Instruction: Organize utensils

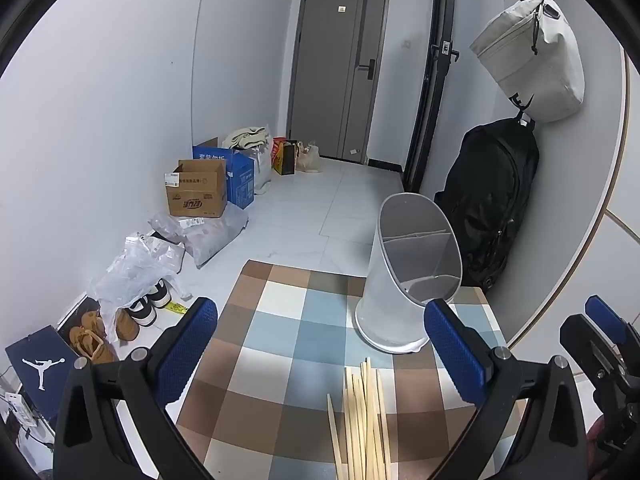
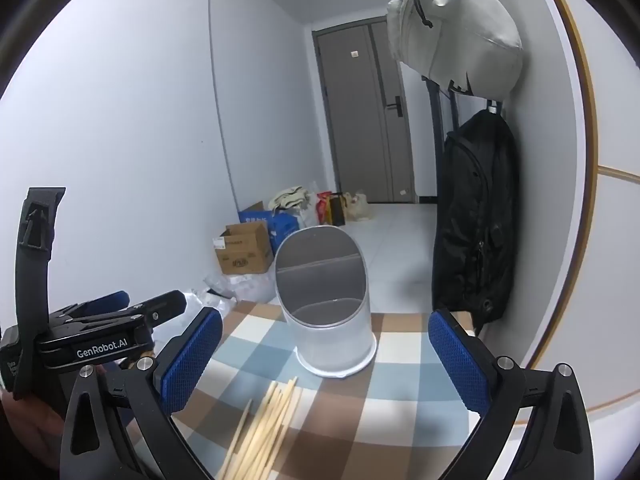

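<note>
A bundle of several wooden chopsticks [image 1: 362, 420] lies on the checkered tablecloth [image 1: 280, 340], near its front edge; it also shows in the right wrist view [image 2: 266, 428]. A white utensil holder [image 1: 408, 276] with inner dividers stands upright at the table's far right; in the right wrist view it [image 2: 326, 308] stands just behind the chopsticks. My left gripper [image 1: 320, 344] is open and empty above the table, the chopsticks between its fingers. My right gripper [image 2: 326, 356] is open and empty, above the chopsticks. Each gripper shows at the edge of the other's view.
The table stands against a wall on the right, where a black backpack [image 1: 488, 200] and a beige bag [image 1: 532, 56] hang. Boxes [image 1: 196, 192], plastic bags and shoes [image 1: 148, 308] line the floor on the left. A grey door [image 1: 340, 72] stands at the far end.
</note>
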